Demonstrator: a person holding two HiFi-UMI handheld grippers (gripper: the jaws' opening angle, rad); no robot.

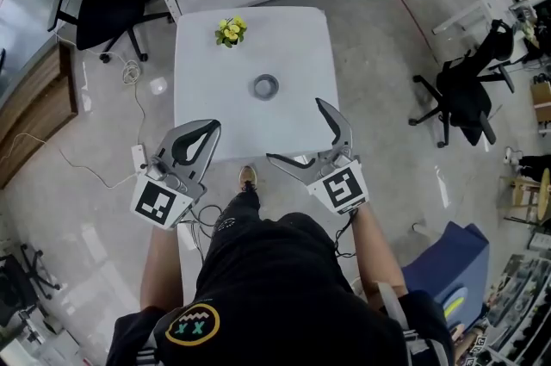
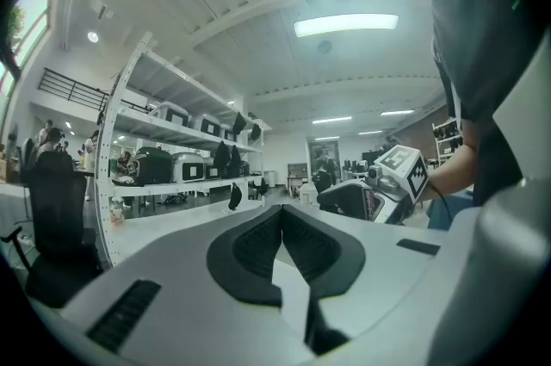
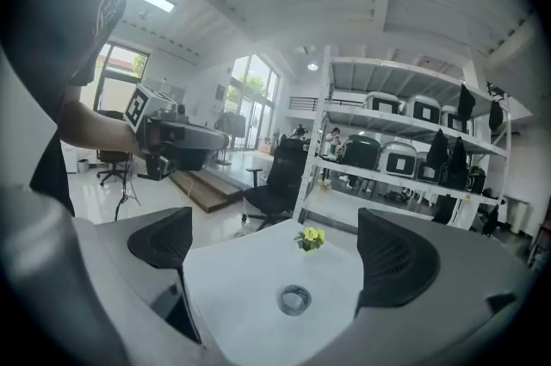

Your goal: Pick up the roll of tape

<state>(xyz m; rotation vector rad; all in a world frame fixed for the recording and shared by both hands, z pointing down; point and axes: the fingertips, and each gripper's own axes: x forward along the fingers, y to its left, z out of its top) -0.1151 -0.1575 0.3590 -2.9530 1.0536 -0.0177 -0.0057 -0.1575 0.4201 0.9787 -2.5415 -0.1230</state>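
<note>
I see a black short-sleeved top [image 1: 284, 287] with a round badge [image 1: 191, 324] low on it: a yellow ring around 2 teal X marks. 1 tan shoe [image 1: 248, 176] shows past the hem. The left gripper [image 1: 213, 126] and right gripper [image 1: 294, 129] are pale grey and curved, each with 2 black ribbed pads [image 3: 396, 257]. Each carries a white cube [image 1: 162, 202] printed with black square markers, and black cables [image 1: 203, 216] trail behind them.

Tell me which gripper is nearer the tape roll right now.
Right. The right gripper, open, faces the tape roll from the near edge of the table; the left gripper, shut, sits farther off at the near left corner.
</note>
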